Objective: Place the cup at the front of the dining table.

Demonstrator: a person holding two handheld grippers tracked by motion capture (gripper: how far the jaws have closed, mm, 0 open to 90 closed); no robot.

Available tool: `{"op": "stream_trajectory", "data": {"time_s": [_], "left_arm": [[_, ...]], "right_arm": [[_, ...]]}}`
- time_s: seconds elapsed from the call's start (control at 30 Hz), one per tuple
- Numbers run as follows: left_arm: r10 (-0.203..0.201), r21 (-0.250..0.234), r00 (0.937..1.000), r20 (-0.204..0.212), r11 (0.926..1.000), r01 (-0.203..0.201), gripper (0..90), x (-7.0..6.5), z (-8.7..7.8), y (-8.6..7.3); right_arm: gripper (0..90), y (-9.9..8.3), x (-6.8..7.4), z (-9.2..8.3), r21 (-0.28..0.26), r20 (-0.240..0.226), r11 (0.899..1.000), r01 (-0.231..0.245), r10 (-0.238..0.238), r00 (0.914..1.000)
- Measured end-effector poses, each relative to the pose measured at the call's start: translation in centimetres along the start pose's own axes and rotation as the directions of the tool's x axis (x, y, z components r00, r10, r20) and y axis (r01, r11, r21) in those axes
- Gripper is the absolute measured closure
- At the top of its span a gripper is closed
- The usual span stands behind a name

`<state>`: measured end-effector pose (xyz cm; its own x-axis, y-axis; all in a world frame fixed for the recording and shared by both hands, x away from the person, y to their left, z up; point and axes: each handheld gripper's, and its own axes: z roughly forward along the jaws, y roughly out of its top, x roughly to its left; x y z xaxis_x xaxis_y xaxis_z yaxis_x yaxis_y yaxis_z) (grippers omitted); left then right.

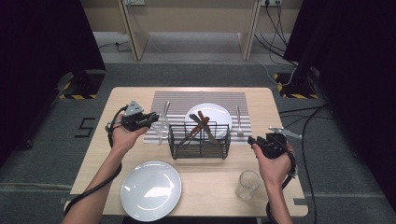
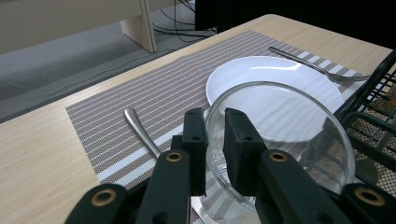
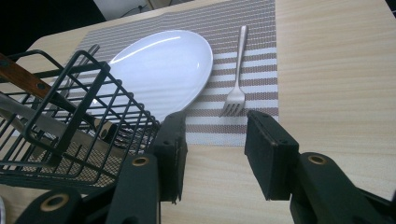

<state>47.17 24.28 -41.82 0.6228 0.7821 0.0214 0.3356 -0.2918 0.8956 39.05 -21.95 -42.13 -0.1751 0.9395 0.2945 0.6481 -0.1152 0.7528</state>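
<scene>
A light wooden table (image 1: 275, 186) is seen at the centre of the high view. A striped placemat (image 1: 177, 100) is laid across its upper middle part. A black wire basket (image 1: 200, 141) is set at the centre, over the placemat's lower edge. A white plate (image 1: 150, 190) is placed at the lower left, and an empty glass (image 1: 248, 185) at the lower right.
</scene>
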Motion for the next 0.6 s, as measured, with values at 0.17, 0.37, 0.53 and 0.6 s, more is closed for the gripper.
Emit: {"op": "stream_trajectory", "data": {"time_s": [0.17, 0.37, 0.53, 0.6], "left_arm": [[-0.007, -0.003, 1.0000, -0.003, 1.0000, 0.007, 78.9, 0.11, -0.01, 0.00], [-0.011, -0.002, 0.9999, -0.009, 0.9999, 0.011, 78.9, 0.31, 0.06, -0.08], [-0.014, 0.000, 0.9999, -0.007, 0.9999, 0.014, 78.9, 0.39, 0.12, -0.22], [-0.014, -0.002, 0.9998, -0.012, 0.9999, 0.014, 78.9, 0.37, 0.17, -0.23]], "right_arm": [[58.3, -0.03, 0.05, 0.06, 0.001, 0.000, 1.000, -0.001, 0.001, 1.0000], [58.4, 0.03, 0.00, -0.05, -0.004, 0.003, 1.000, -0.003, 0.003, 1.0000], [58.4, -0.05, -0.10, 0.03, -0.001, 0.004, 1.000, -0.004, 0.004, 1.0000], [58.4, -0.03, -0.03, 0.02, -0.001, 0.004, 1.000, -0.004, 0.004, 1.0000]]}}
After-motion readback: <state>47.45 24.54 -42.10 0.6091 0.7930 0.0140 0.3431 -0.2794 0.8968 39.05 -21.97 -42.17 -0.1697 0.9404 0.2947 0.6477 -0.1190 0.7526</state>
